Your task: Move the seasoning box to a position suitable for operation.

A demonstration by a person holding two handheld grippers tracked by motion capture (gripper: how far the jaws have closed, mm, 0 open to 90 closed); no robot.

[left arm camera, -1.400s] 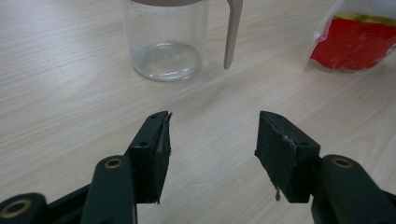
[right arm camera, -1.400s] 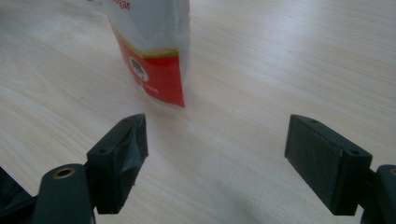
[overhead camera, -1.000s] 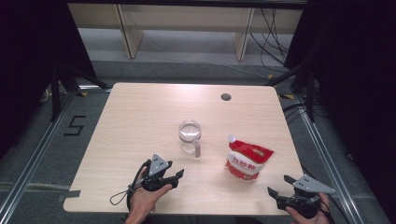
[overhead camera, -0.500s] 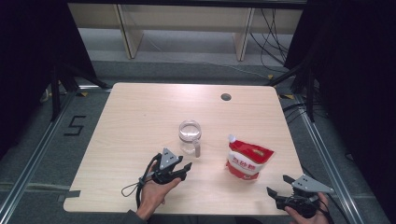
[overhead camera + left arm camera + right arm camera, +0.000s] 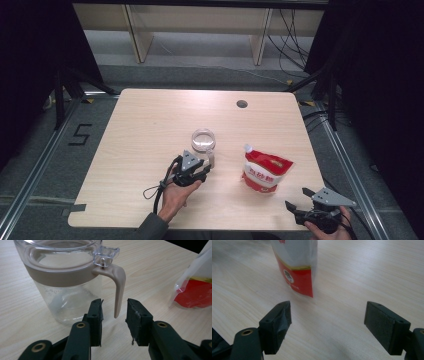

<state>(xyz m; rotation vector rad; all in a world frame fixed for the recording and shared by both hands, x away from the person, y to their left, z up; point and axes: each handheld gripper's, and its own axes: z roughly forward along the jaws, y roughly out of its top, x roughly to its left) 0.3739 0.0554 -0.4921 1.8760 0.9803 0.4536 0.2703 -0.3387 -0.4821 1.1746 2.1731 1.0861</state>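
A clear pitcher point(image 5: 203, 140) with a beige band and beige handle point(image 5: 119, 290) stands mid-table. My left gripper point(image 5: 206, 168) is at its near side. In the left gripper view the left gripper point(image 5: 115, 305) is open, its jaws on either side of the handle's lower tip with a small gap each way. A red and white pouch point(image 5: 264, 171) stands to the pitcher's right. My right gripper point(image 5: 297, 198) hovers at the table's front right corner, wide open point(image 5: 328, 312), with the pouch point(image 5: 297, 267) a little ahead of its left jaw and nothing between the jaws.
The wooden table point(image 5: 150, 125) has a round cable hole point(image 5: 242, 104) near its far edge. Black frames and cables stand beside the table on both sides. A shelf unit point(image 5: 200, 30) lies beyond the far edge.
My left gripper has moved forward and to the right, up to the pitcher's handle. The right gripper, pitcher and pouch have stayed put.
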